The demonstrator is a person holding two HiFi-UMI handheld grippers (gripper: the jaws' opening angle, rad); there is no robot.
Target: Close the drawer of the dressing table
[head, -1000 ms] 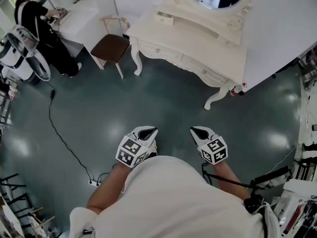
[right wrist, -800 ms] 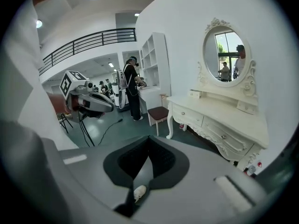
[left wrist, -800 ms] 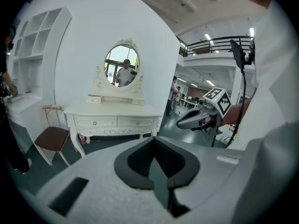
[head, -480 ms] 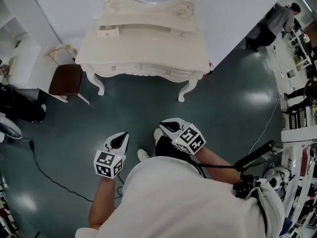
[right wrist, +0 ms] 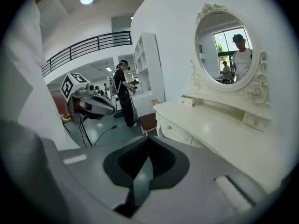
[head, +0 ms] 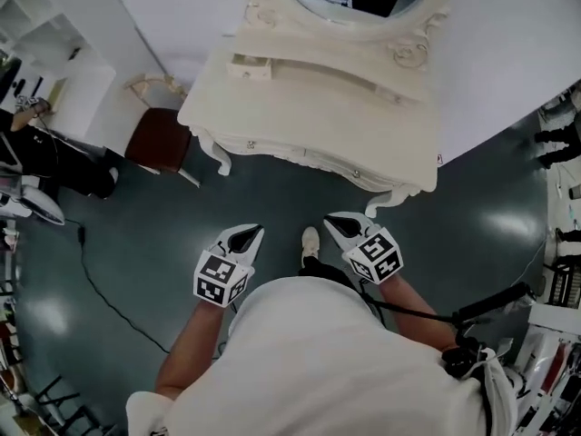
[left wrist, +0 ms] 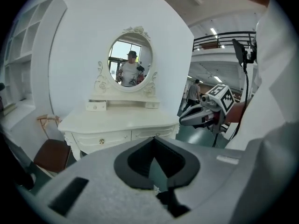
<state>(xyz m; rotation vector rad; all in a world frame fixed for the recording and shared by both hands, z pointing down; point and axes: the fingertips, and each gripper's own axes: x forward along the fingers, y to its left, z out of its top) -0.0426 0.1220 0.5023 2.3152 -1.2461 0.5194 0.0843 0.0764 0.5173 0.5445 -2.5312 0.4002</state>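
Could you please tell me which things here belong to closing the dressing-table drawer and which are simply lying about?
For the job: dressing table; its small upper drawer, standing out; left gripper and right gripper, both shut, empty.
Just about: brown-seated chair; person in black; wall shelves.

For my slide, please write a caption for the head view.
Person faces a white dressing table, its small drawer sticking out; left gripper and right gripper shut, empty.

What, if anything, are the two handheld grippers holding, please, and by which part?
Nothing is held: the left gripper and the right gripper have their jaws together and empty, short of the cream-white carved dressing table.
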